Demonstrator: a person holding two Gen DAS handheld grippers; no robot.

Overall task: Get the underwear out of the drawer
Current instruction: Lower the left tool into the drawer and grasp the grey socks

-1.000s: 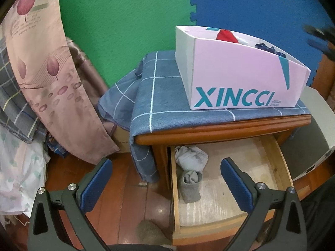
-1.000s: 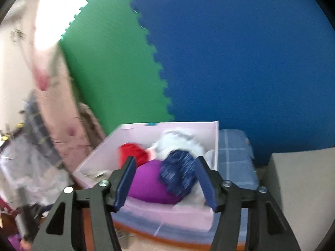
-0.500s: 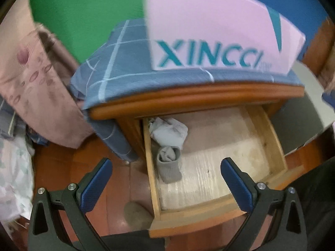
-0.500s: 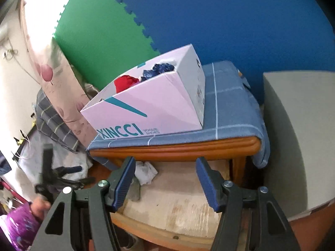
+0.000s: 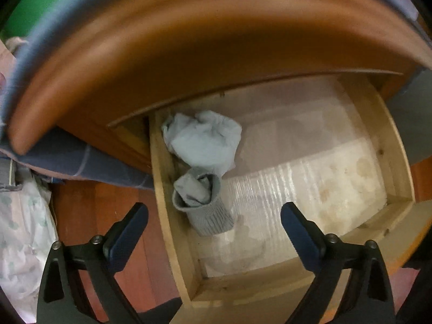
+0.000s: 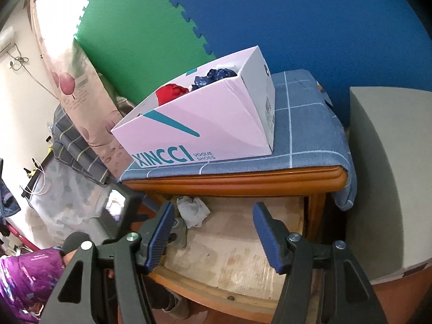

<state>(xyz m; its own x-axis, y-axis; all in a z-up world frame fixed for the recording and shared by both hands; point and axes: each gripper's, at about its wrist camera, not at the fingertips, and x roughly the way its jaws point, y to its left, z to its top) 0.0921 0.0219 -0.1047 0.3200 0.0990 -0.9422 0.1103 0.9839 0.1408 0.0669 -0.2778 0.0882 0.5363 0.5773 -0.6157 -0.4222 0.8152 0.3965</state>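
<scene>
Pale wood lines the open drawer [image 5: 388, 145] below me, and I am looking almost straight down into it through my left gripper [image 5: 214, 225]. Its jaws are spread wide and closing a little, with nothing pressed between the pads; the left finger [image 5: 127, 239] hangs over the red-brown floor [image 5: 89, 216] outside the drawer wall, the right finger over the drawer bottom.

Against the drawer's left wall lie two pieces of cloth. The light blue-white underwear [image 5: 202, 139] is a crumpled bundle at the back left corner, just under the edge of the cabinet top [image 5: 189, 54]; it is too bunched for me to give it a clear heading, though it spreads a bit wider across the drawer than along it. Touching its near side is a grey rolled sock [image 5: 201, 202], long axis running along the side wall, ribbed cuff toward me and tilted slightly to the right.

My right gripper [image 6: 212, 236] hovers in front of the drawer, jaws partly apart and gripping nothing. Through it I see the same underwear [image 6: 193, 210] at the drawer's left rear, the pink shoebox [image 6: 202, 132] on the blue checked cloth [image 6: 305, 129] above, and a purple sleeve [image 6: 27, 275] at lower left.
</scene>
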